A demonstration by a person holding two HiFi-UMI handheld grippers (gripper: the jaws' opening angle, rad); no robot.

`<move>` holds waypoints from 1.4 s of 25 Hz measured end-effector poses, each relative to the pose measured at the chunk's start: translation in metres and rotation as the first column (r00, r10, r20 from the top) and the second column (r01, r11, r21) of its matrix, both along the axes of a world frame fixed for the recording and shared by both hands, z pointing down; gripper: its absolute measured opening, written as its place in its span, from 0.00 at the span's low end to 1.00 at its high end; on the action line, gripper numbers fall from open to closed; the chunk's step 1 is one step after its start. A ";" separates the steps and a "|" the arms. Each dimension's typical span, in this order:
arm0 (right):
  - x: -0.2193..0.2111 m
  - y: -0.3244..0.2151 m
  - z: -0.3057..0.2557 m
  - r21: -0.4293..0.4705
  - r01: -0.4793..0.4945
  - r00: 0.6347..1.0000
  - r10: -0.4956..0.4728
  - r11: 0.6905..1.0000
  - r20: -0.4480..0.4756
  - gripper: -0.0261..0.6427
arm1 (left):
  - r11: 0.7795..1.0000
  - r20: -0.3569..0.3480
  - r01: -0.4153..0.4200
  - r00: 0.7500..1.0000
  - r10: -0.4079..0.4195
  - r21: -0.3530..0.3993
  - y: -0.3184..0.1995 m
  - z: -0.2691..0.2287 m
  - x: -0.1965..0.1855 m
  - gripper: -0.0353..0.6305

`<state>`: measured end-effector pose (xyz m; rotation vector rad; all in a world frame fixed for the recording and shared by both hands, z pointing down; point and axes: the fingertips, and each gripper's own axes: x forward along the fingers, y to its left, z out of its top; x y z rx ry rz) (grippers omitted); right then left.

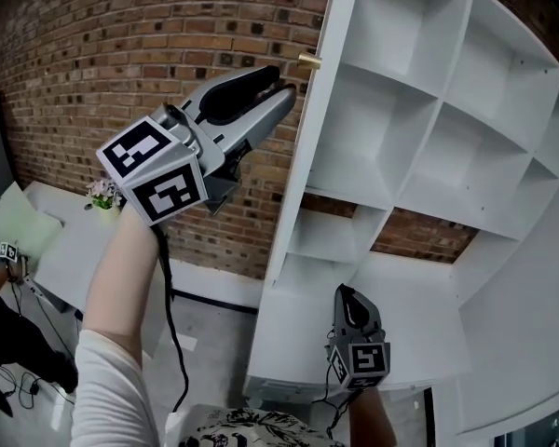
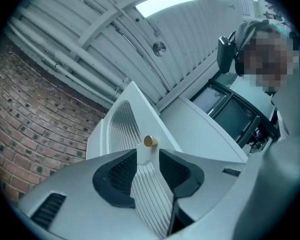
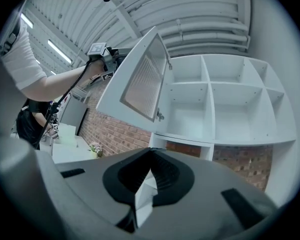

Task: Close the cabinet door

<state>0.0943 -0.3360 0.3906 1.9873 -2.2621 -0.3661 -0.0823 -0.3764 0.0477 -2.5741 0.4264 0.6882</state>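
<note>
The left hand-held gripper (image 1: 284, 87) is raised, jaws apart and clamping nothing, near the brass knob (image 1: 308, 60) of the open cabinet door (image 1: 306, 147). The right hand-held gripper (image 1: 350, 296) sits lower, jaws together.

obst: cabinet door (image 1: 307, 147) swung out | free: shelf bays (image 1: 373, 128) rt | brick wall (image 1: 121, 54) lft

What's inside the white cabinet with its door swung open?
Bare white shelves and dividers show in the cabinet; no stored items visible. In the head view the right gripper covers a patch of its lower ledge, so that spot is unseen.
</note>
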 end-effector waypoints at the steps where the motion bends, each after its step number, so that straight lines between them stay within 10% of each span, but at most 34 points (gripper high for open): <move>1: 0.001 0.000 -0.001 0.001 -0.006 1.000 0.006 1.000 -0.003 0.05 | 1.000 0.006 -0.014 1.000 0.014 0.002 0.000 -0.005 0.002 0.27; 17: 0.012 0.009 0.010 -0.041 -0.066 0.997 0.064 0.997 -0.029 0.05 | 0.970 0.094 -0.238 0.968 0.233 0.054 0.012 -0.026 0.023 0.22; 35: 0.056 -0.015 0.008 -0.020 -0.046 0.997 0.048 0.999 0.060 0.05 | 0.983 0.088 -0.106 0.992 0.094 0.151 0.032 -0.030 0.074 0.21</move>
